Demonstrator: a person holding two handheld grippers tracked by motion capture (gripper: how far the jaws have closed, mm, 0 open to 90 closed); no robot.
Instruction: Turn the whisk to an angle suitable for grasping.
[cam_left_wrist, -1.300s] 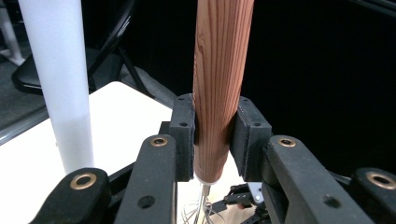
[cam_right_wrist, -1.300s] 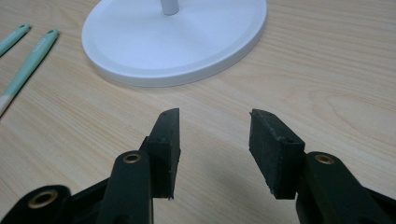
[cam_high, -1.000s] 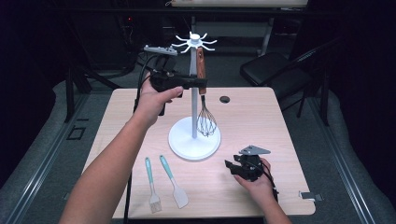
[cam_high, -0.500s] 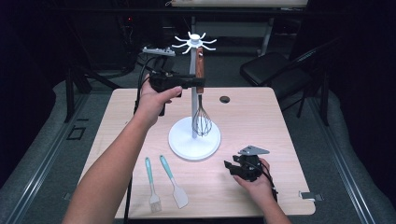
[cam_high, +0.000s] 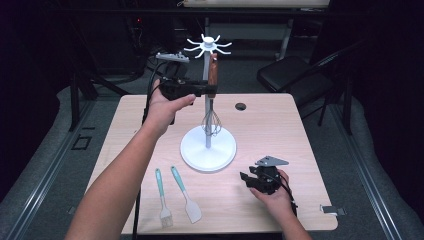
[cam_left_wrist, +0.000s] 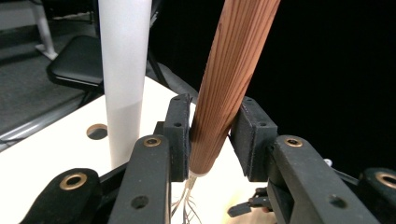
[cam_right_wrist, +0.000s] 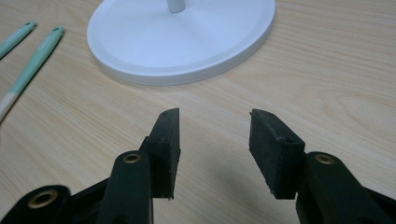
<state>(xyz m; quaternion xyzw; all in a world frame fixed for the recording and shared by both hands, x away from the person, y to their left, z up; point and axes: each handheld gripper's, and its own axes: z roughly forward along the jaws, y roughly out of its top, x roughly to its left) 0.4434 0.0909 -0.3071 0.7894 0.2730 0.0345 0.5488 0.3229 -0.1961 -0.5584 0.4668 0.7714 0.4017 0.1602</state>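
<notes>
Jaws opening around upright whisk handle (cam_left_wrist: 231, 79).

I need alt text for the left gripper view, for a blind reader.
The left claw, its jaws just opened wider, stands around a whisk's wooden handle, beside the rack's white pole above a pale table.

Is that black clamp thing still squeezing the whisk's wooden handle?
Apart on one side: in the left gripper view the left gripper jaws have just been opening; a gap shows beside the wooden handle.
</notes>
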